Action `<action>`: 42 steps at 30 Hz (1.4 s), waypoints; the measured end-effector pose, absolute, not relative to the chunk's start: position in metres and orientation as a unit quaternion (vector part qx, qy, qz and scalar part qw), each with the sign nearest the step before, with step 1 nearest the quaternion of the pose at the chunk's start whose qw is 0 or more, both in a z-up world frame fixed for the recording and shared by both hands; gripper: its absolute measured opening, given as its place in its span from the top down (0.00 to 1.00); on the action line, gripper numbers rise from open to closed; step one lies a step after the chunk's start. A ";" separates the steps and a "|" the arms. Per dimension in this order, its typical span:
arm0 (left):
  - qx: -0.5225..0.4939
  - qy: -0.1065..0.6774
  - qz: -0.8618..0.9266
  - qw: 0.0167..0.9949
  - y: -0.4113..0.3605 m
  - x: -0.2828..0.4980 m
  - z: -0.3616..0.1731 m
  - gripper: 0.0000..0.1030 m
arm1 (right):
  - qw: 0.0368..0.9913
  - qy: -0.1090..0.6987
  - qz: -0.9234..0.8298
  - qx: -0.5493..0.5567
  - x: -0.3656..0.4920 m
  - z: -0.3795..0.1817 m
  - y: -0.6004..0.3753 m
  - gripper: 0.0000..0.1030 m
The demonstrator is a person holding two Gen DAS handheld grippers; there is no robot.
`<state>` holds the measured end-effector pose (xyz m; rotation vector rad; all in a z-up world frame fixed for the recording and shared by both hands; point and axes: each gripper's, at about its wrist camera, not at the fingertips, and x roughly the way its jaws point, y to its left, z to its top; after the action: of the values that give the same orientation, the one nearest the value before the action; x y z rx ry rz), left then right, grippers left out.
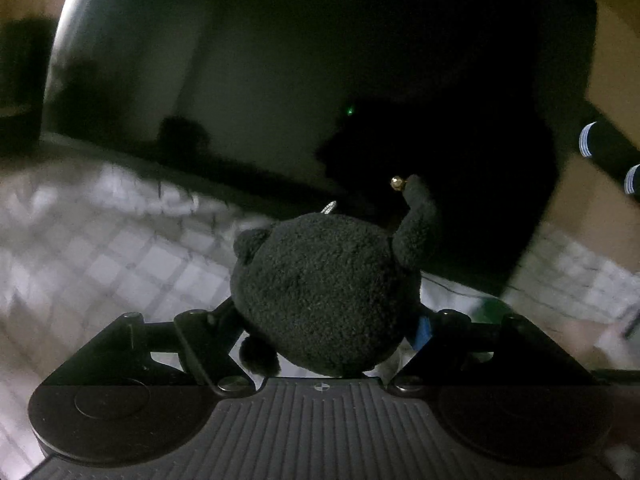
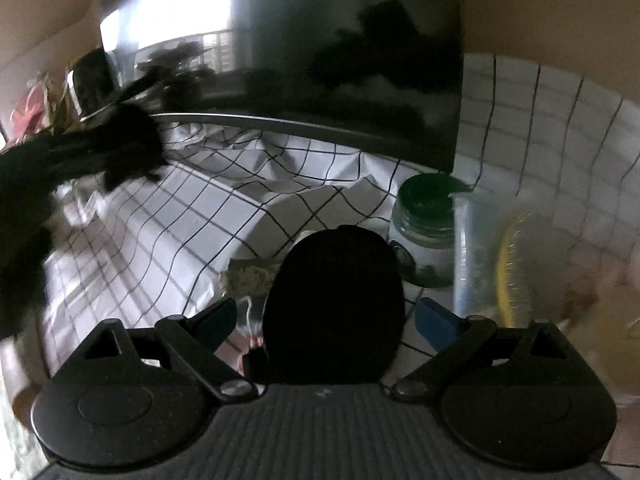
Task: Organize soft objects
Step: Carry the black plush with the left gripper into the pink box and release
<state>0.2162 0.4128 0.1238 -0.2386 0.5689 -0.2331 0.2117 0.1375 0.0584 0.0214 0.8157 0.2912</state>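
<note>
Plush toy [image 1: 326, 292], dark & round w/ small ear and a tail tipped by a gold bead [image 1: 396, 182], sits between the fingers of the left gripper [image 1: 326, 320], raised above the checked cloth [image 1: 120, 256]. Fingers are mostly hidden behind the toy; only a blue pad edge shows on the right side, pressed against it, so the gripper looks closed on the plush. Big dark screen [image 1: 280, 60] fills the background, w/ a small green light [image 1: 350, 111].

Right gripper [image 2: 326, 318] has a second dark soft thing [image 2: 334, 304], oval and too black to make out detail, sitting between its fingers. Fingers spread fairly wide; blue pad [image 2: 434, 324] on the right stands just off the object, left one near its edge — can't tell if there's real grip.

Behind it: glass jar w/ green lid [image 2: 424, 232], a clear container [image 2: 476, 256] blurred beside it, and the cloth rumpled under the screen. Blurred black shape [image 2: 100, 152] at far left, prob. the other tool's load but can't be sure.
</note>
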 end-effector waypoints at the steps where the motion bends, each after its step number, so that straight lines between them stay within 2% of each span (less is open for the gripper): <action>1: -0.126 0.282 -0.121 0.943 0.414 0.207 0.121 0.19 | 0.905 0.402 0.136 0.023 0.217 0.055 0.135 0.07; 5: -0.148 0.292 -0.124 0.937 0.417 0.177 0.110 0.19 | 0.898 0.414 0.132 0.066 0.226 0.047 0.122 0.07; 10: -0.164 0.318 -0.098 0.929 0.418 0.158 0.100 0.19 | 0.905 0.398 0.146 0.039 0.240 0.032 0.128 0.07; 15: -0.155 0.329 -0.095 0.927 0.414 0.133 0.105 0.19 | 0.892 0.414 0.145 0.110 0.252 0.015 0.123 0.07; 25: -0.175 0.340 -0.084 0.920 0.413 0.111 0.100 0.19 | 0.885 0.433 0.164 0.048 0.242 0.015 0.145 0.07; 28: -0.181 0.341 -0.081 0.919 0.415 0.106 0.099 0.19 | 0.896 0.416 0.143 0.059 0.236 0.016 0.132 0.07; 34: -0.209 0.354 -0.072 0.909 0.422 0.107 0.092 0.19 | 0.874 0.454 0.137 0.101 0.244 -0.001 0.115 0.06; 38: -0.206 0.359 -0.079 0.907 0.419 0.109 0.091 0.19 | 0.878 0.448 0.139 0.098 0.247 -0.004 0.116 0.06; 41: -0.201 0.356 -0.087 0.908 0.416 0.110 0.094 0.19 | 0.873 0.452 0.146 0.108 0.248 -0.001 0.114 0.18; 42: -0.200 0.355 -0.089 0.909 0.415 0.110 0.095 0.19 | 0.875 0.448 0.150 0.107 0.246 0.003 0.113 0.27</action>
<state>0.1103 0.4151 0.0952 -0.4133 0.7315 -0.1837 0.2455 0.1127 0.0029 0.2231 0.9361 0.3137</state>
